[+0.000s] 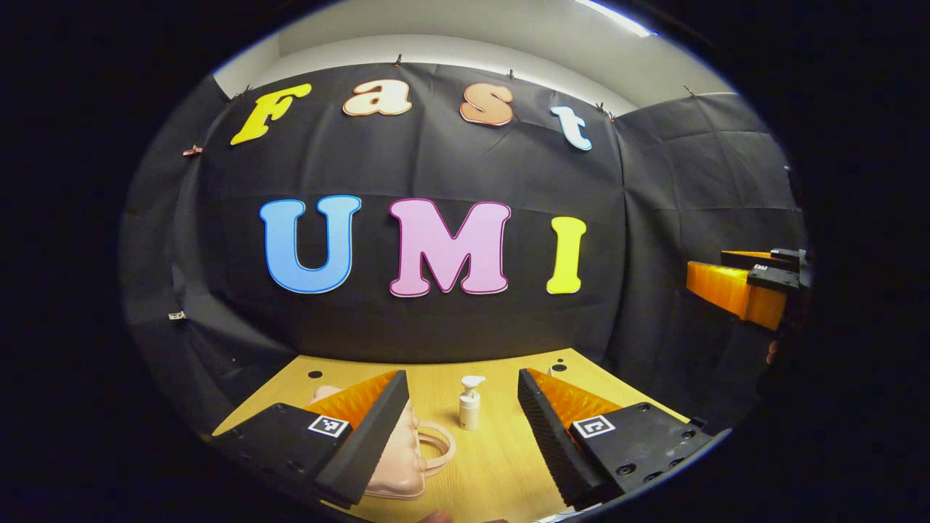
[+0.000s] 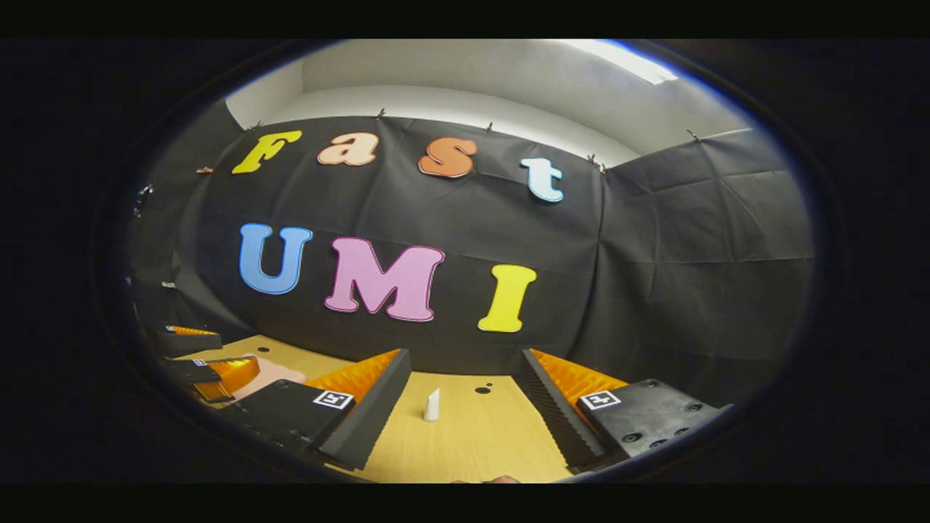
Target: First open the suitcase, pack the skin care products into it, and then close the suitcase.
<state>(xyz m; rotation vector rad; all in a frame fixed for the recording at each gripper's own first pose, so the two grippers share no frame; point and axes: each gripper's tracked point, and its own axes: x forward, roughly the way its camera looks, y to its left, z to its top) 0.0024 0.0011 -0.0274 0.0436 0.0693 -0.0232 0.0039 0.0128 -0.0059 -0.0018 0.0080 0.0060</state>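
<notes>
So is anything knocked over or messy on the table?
No, nothing looks wrong. The pump bottle stands upright on the wooden table, the pink suitcase lies flat and shut beside it, and a small white tube stands upright too.

- A ceiling light strip (image 1: 617, 18) glows white at the top of the left gripper view, above and to the right of the left gripper (image 1: 463, 428); it is blown out, without detail.
- The same strip (image 2: 628, 62) shows in the right gripper view, high above the right gripper (image 2: 461, 414).
- The wooden table (image 1: 494, 465) between the fingers is evenly lit, warm, with soft faint shadows.
- The pump bottle (image 1: 470, 402) ahead of the left gripper looks sharp.
- The small white bottle (image 2: 432, 405) ahead of the right gripper is softer, slightly blurred.
- Both views bend strongly toward the edges and darken there.
- The right gripper view is dimmer and hazier overall.
</notes>
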